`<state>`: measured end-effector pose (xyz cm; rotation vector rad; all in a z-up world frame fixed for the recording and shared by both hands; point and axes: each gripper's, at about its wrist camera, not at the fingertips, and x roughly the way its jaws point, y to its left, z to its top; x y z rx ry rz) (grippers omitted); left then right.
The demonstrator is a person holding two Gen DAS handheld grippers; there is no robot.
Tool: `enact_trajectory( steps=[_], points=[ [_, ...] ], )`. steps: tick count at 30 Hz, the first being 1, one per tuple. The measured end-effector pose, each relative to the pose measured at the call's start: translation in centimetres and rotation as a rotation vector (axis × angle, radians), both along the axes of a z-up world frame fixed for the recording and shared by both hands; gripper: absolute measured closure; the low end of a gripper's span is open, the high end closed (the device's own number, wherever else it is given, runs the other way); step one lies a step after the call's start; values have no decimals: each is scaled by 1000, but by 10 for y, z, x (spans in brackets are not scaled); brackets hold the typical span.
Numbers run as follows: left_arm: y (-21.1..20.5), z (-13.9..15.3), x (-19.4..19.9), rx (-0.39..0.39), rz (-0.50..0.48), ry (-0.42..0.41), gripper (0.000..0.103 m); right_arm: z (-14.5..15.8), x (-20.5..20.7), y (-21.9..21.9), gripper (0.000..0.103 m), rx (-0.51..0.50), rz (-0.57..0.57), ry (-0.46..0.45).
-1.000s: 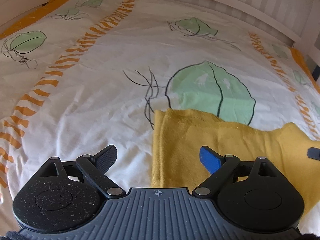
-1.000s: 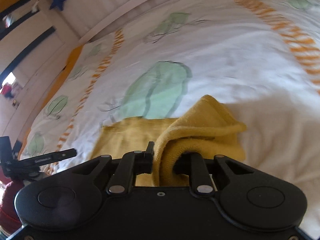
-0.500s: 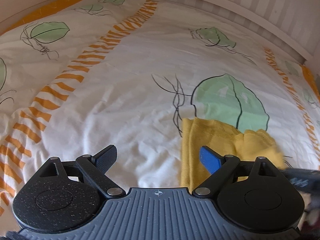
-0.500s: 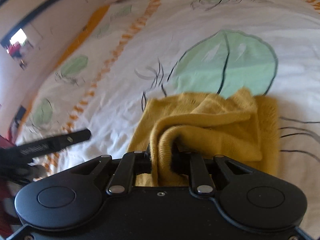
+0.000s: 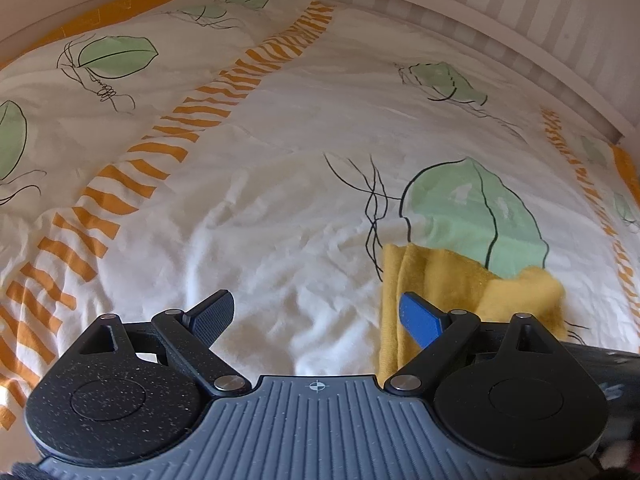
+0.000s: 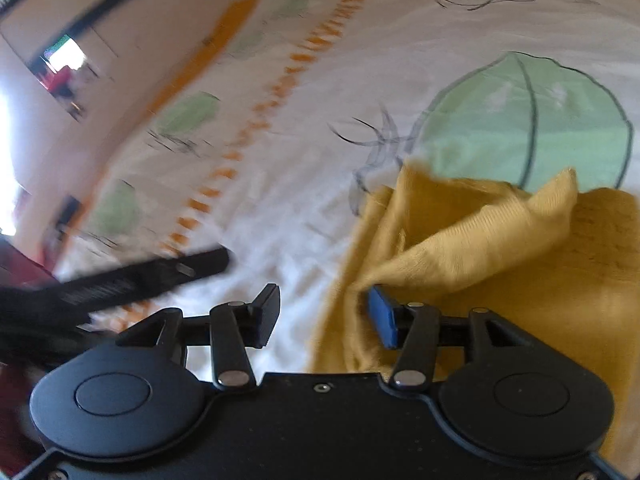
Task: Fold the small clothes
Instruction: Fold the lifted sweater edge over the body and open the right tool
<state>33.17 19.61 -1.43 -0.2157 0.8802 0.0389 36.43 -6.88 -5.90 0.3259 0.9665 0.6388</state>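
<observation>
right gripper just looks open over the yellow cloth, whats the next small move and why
Probably draw the right gripper back off the yellow cloth. Its jaws stand open with nothing between them, and one flap sits humped over the lower layer, so the fold looks laid. The left gripper is open over the bedsheet beside the cloth, free to press the hump flat next.

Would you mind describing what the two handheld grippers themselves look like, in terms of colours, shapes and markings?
The left gripper has a grey ribbed body with a small crosshair mark, two speckled black round housings, black linkage arms with silver pivot pins, one dark textured pad and one blue pad. The right gripper is smooth black with the same round housings, silver pins and a small centre screw, one black and one blue pad. No cables or sleeves show.
</observation>
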Motion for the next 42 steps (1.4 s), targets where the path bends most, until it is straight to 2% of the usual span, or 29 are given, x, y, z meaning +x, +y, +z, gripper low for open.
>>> enact_trajectory(
  steps=[4,6,9,11,14,18,24,26,27,30,32,36,39,42],
  points=[
    [1,-1,0,-1,3,4,13,13,-4,-17,45,75,-24,-30],
    [0,-1,0,-1,-1,5,13,19,-9,-28,43,73,-39,-64],
    [-3,-3,2,-1,-10,10,13,21,-17,-39,33,45,-50,-105],
    [-5,-5,2,-6,-16,14,13,18,-26,-44,30,20,-39,-129],
    [-8,-7,3,-21,-27,21,13,9,-44,-43,27,-45,11,-161],
    [-13,-8,3,-28,-40,25,13,-5,-73,-24,27,-160,125,-233],
    [-18,-11,3,-62,-64,30,13,-14,-113,15,27,-343,316,-444],
    [-21,-11,3,-76,-75,28,13,-18,-119,28,30,-429,352,-506],
    [-23,-11,3,-84,-81,28,13,-20,-120,31,36,-455,360,-523],
    [-29,-12,4,-119,-107,24,13,-26,-115,32,92,-491,351,-515],
    [-33,-15,5,-159,-133,31,13,-26,-114,22,92,-475,302,-513],
    [-41,-25,11,-273,-185,63,13,-12,-117,-10,92,-376,181,-526],
    [-47,-39,19,-370,-204,110,13,-6,-121,-23,92,-334,146,-529],
    [-57,-52,28,-409,-215,140,13,-6,-122,-29,92,-311,141,-525]
  ],
)
